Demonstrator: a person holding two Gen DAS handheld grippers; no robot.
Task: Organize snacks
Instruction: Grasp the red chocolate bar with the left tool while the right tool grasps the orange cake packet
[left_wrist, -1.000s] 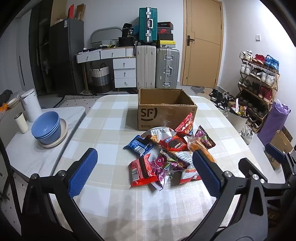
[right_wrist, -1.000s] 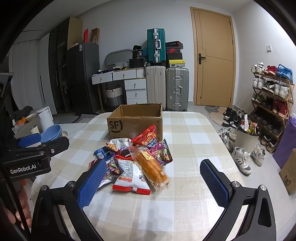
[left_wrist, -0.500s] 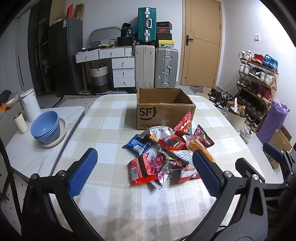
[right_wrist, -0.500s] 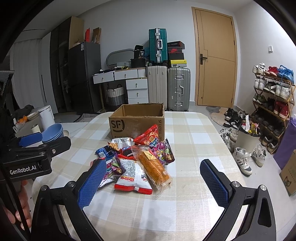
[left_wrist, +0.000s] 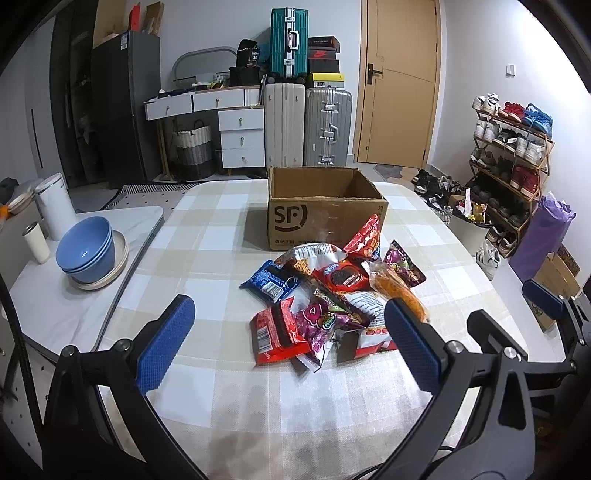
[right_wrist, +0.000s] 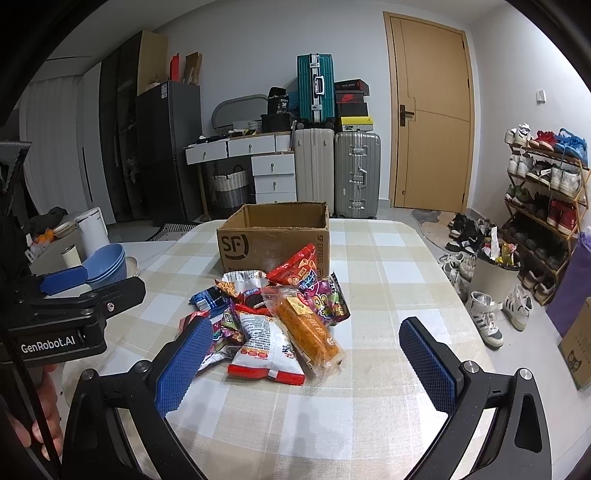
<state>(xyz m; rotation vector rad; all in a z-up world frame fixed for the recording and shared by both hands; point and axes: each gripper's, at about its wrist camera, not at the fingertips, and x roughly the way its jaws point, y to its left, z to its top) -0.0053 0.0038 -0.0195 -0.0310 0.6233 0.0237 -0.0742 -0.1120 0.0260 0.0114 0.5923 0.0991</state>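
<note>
A pile of snack packets (left_wrist: 332, 291) lies on the checked table, also in the right wrist view (right_wrist: 273, 317). An open cardboard SF box (left_wrist: 325, 210) stands just behind the pile (right_wrist: 275, 240). My left gripper (left_wrist: 291, 343) is open and empty, above the near side of the pile. My right gripper (right_wrist: 306, 362) is open and empty, near the pile's front, close to an orange packet (right_wrist: 308, 332) and a white-and-red packet (right_wrist: 266, 347). The left gripper also shows at the left of the right wrist view (right_wrist: 74, 288).
Blue bowls on a plate (left_wrist: 88, 254), a white kettle (left_wrist: 55, 206) and a small cup (left_wrist: 37, 242) stand on a side table at the left. A shoe rack (right_wrist: 546, 192) and a bin (right_wrist: 495, 273) stand to the right of the table.
Both grippers have moved slightly forward toward the snack pile. Nothing has been taken hold of; both stay open.
</note>
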